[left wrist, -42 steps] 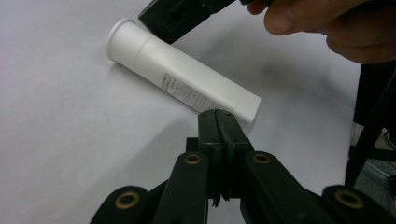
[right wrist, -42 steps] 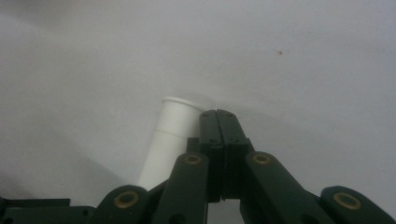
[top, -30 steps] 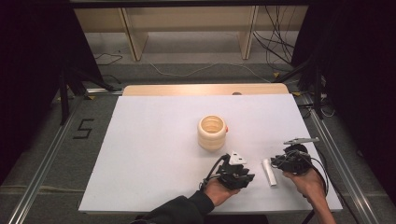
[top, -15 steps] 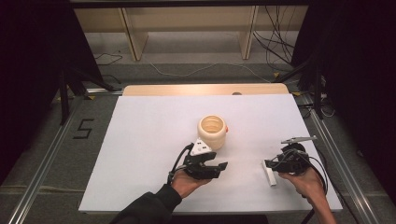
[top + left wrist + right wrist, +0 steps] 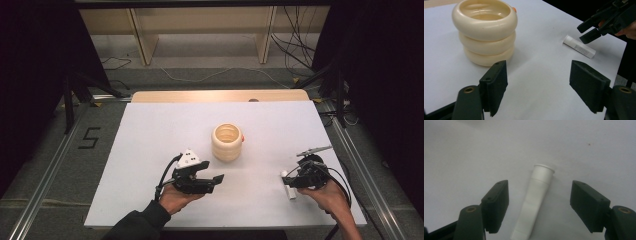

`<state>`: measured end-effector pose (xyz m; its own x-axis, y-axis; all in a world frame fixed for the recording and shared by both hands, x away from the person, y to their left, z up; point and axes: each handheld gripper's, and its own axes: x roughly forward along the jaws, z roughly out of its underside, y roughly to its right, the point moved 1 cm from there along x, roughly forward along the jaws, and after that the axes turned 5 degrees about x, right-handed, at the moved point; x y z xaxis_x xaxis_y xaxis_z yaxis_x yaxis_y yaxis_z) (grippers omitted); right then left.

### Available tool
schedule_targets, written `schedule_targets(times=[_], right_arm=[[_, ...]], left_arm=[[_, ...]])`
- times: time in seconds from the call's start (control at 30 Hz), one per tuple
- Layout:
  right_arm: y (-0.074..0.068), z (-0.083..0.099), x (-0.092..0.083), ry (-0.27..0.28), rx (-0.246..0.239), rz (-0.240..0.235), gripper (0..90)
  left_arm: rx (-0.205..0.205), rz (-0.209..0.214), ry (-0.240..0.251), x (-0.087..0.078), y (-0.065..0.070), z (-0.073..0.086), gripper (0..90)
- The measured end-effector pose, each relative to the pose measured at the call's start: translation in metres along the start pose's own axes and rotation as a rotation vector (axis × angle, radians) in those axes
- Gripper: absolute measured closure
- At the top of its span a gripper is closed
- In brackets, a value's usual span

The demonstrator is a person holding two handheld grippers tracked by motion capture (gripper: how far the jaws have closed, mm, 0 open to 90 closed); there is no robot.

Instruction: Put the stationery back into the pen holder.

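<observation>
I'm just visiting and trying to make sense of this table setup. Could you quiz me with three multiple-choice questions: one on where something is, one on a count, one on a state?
1. Where does the white tube lie?
A. Inside the pot
B. Flat on the white board, below the right gripper
C. On the floor by the number five

2. How many stacked rings make up the cream pot?
A. Three
B. One
C. Five

3. How do the jaws of the left gripper stand?
A. Clamped on the tube
B. Clamped on the pot's rim
C. Apart, with nothing between them

Answers: 1 B, the right gripper view shows the tube on the board between the right gripper's open jaws, untouched. 2 A, the left gripper view shows three bulging rings. 3 C, bare board shows between the two black pads.
</observation>
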<state>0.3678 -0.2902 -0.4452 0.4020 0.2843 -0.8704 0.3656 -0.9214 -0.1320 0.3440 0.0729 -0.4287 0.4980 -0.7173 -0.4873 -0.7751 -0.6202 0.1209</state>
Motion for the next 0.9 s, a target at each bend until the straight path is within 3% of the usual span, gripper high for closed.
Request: schedule_targets(times=[0.2,0.37,0.5,0.9], right_arm=[[-0.004,0.001,0.003,-0.025,-0.020,0.006,30.2],[-0.008,0.001,0.007,-0.069,-0.036,0.006,30.1],[-0.011,0.002,0.011,-0.108,-0.045,0.018,30.3],[-0.015,0.000,0.015,-0.157,-0.065,0.039,33.8]], left_arm=[[0.007,-0.031,0.024,-0.019,-0.007,0.003,25.7],[0.008,-0.053,0.010,-0.029,-0.013,0.011,23.2],[-0.010,-0.069,0.009,-0.036,-0.017,0.018,22.2],[-0.040,-0.084,0.042,-0.056,-0.026,0.028,21.3]])
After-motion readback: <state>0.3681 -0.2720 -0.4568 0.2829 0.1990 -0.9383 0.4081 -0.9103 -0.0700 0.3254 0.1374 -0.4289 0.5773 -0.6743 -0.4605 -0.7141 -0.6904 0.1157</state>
